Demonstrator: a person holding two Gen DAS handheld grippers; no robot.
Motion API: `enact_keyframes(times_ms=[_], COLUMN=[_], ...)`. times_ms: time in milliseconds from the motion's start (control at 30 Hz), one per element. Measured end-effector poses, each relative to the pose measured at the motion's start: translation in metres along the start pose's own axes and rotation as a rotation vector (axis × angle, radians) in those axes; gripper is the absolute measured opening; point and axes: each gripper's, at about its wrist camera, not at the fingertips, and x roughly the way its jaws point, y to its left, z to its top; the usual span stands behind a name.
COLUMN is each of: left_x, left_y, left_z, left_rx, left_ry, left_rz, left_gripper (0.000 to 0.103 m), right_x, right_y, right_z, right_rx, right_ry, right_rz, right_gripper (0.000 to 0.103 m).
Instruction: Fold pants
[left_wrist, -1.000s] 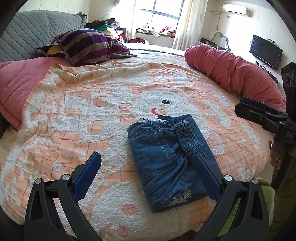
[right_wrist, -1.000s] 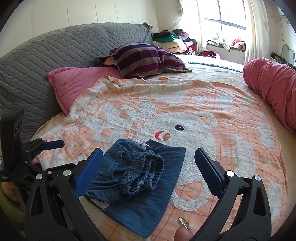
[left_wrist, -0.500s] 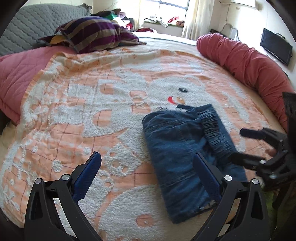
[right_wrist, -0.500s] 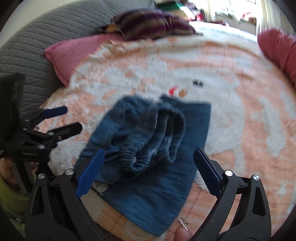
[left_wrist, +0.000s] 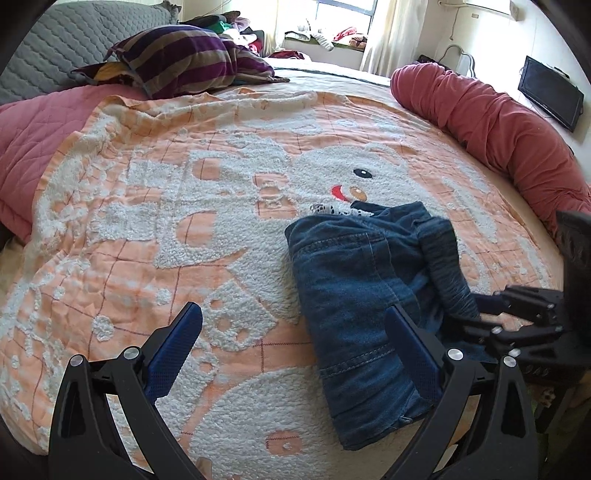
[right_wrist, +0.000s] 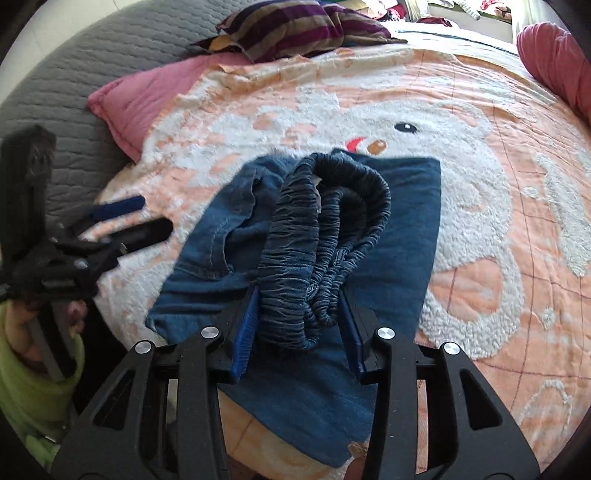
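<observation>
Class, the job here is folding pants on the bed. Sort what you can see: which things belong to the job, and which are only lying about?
Belongs to the job:
- denim pants
- right gripper, jaws closing around the elastic waistband
- left gripper, jaws apart over the blanket

Only lying about:
- bear blanket
- striped pillow
- red bolster
- pink cushion
- television

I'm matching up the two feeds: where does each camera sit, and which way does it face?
Left wrist: on the left gripper, looking down over the bed at the jeans; its open fingers show, the right gripper at right.
Right wrist: on the right gripper, closing around the waistband; the left gripper and a hand show at left.
Shared: jeans, bed, striped pillow.
</observation>
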Motion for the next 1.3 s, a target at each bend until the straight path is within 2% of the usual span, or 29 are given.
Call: enact_keyframes(times_ms=[200, 333, 500, 733, 1100, 1300], left_x=[-0.007, -0.013, -0.016, -0.01, 0.01, 0.023], left_y=[-0.002, -0.003, -0.004, -0.007, -0.013, -0.016], left_z=[0.002, 0.004, 0.007, 0.01, 0.008, 0.006], left_rx=[0.005, 0.011, 0.016, 0.037, 0.068, 0.075], left_ry=[-0.013, -0.027, -0.042, -0.05, -0.03, -0.009], left_rz=[-0.004, -0.003, 0.0, 0.027, 0.038, 0.039], left_gripper=[0.099, 0.099, 0.099, 0.099, 0.099, 0.099], right_x=[-0.009, -0.031, -0.056, -0.066, -0.044, -0.029], right_y=[-0.004, -0.001, 0.002, -0.002, -0.019, -0.029], right_z=[0.001, 0.004, 0.012, 0.023, 0.019, 0.017], right_rx=[0.027, 0.015, -0.021, -0.026, 0.002, 0.037], right_ry=[-0.02, -0.087, -0.17, -0.235, -0.191, -0.157], right_rz=[-0.01, -0.037, -0.105, -0.19, -0.237, -0.214], right_gripper=[0.051, 0.062, 0.068, 0.078, 0.079, 0.079])
